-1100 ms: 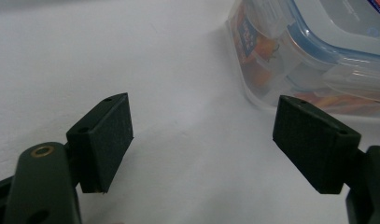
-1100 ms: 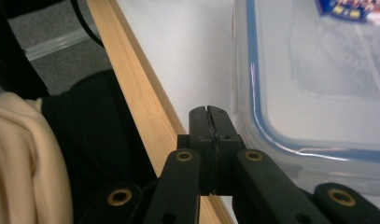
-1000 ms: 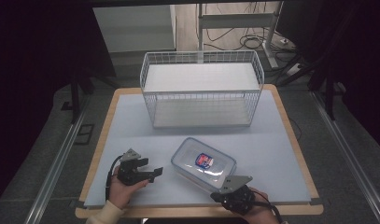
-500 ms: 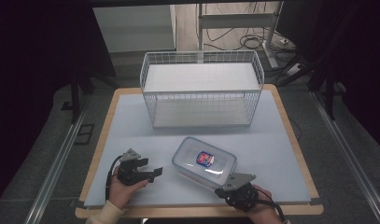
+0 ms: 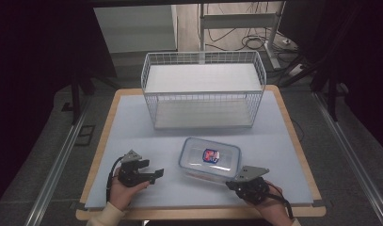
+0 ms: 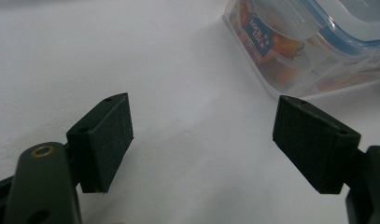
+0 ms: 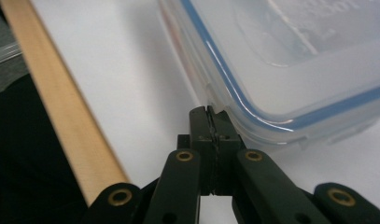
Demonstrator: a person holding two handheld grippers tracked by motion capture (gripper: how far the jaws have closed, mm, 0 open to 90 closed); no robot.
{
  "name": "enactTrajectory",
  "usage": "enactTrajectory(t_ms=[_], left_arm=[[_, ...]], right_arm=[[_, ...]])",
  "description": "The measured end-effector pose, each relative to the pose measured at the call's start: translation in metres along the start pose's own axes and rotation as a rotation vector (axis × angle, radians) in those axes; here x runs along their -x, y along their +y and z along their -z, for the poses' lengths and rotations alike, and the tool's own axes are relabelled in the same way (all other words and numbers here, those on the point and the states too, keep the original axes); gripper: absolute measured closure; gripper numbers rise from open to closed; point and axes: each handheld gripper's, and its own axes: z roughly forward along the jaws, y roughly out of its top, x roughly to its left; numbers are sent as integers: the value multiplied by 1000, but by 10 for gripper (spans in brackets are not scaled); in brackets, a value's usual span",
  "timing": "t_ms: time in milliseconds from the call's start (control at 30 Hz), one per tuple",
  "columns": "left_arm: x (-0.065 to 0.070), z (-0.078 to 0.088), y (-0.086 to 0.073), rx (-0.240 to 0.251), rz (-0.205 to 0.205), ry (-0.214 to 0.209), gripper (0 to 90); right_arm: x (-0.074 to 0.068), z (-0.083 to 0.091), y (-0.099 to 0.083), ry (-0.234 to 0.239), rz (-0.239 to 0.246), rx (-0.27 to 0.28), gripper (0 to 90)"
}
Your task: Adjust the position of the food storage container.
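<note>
A clear plastic container (image 5: 210,160) with a blue-rimmed lid and a red and blue label lies on the pale mat near the table's front. My right gripper (image 5: 230,184) is shut at the container's near right corner. In the right gripper view its closed tips (image 7: 210,115) sit right against the lid's rim on the container (image 7: 290,65); nothing is between them. My left gripper (image 5: 156,175) rests open on the mat left of the container, jaws pointing toward it. In the left gripper view its fingers (image 6: 108,135) stand wide apart around bare mat, with the container (image 6: 313,42) ahead to the right.
A white wire basket (image 5: 203,75) stands at the back middle of the table. The wooden table edge (image 7: 61,112) runs close to my right gripper. Dark floor, metal rails and cables surround the table.
My right gripper has shifted a little to the right along the container's near side, still shut. The left gripper and the container have stayed put.
</note>
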Motion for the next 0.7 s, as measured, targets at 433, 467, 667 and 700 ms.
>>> enactTrajectory(t_ms=[433, 467, 667, 700], left_arm=[[0, -1, 0, -2, 2, -1, 200], [0, -1, 0, -2, 2, 0, 199], [0, -2, 0, -1, 1, -1, 199], [0, -2, 0, -1, 3, -2, 199]], right_arm=[[20, 0, -3, -32, -55, 18, 900], [20, 0, -3, -35, -56, 16, 900], [24, -1, -3, -47, -64, 19, 900], [25, 0, -4, -48, -66, 20, 900]])
